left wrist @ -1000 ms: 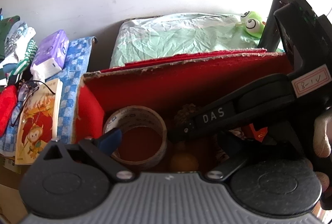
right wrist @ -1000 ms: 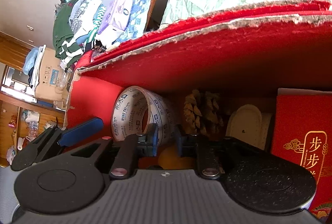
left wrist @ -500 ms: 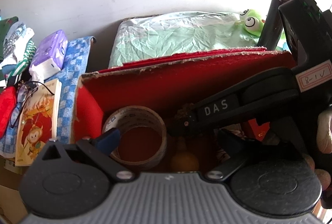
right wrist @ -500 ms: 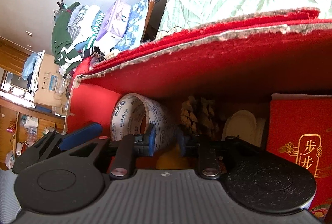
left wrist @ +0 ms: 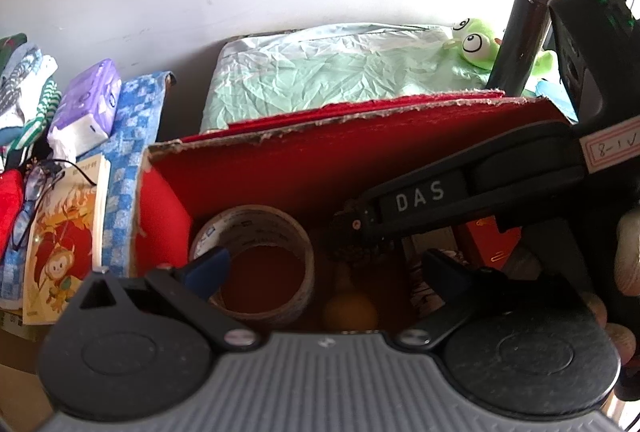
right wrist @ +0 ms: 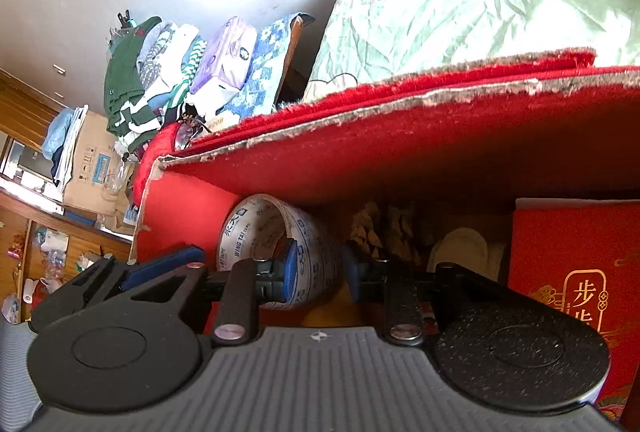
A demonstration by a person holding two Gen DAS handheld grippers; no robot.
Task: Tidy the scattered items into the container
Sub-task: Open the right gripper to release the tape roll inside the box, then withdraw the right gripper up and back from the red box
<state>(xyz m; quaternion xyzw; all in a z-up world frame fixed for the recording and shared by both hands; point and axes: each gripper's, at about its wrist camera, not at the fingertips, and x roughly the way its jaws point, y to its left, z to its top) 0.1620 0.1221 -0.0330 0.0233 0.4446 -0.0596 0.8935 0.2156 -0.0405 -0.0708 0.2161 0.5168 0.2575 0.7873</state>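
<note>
Left wrist view: I'm looking down into the red box (left wrist: pixel 248 176), felt-lined, frayed cardboard top edge.
Left gripper (left wrist: pixel 324 268): jaws wide apart, nothing between them, blue pads hanging over the box interior.
Tape roll (left wrist: pixel 256 260): wide ring of printed packing tape, lying flat on the box floor at the left end; my left pad overlaps its near rim in this view, contact can't be confirmed.
Pine cone (left wrist: pixel 352 248): dark, scaly, just right of the tape, under the tip of the other gripper.
Orange ball (left wrist: pixel 350 310): smooth, round, on the floor between my fingers, blurred.
Right gripper, seen from here: black body marked DAS, reaching in from the right.
Outside box: crinkled mint fabric (left wrist: pixel 332 72) behind; picture book (left wrist: pixel 64 236) and blue checked cloth (left wrist: pixel 128 152) to the left.

Right wrist view: same box, lower angle.
Right gripper (right wrist: pixel 320 268): jaws part open, just been widening; the tape roll's wall sits between the pads, left pad inside the ring, right pad outside with a visible gap, so no clamp.
Tape roll here: reads tilted from this angle, against the left wall.
Red gift box (right wrist: pixel 576 272): glossy, gold characters, upright at the right end.
Pale oval item (right wrist: pixel 460 256): next to the pine cone, can't identify.
</note>
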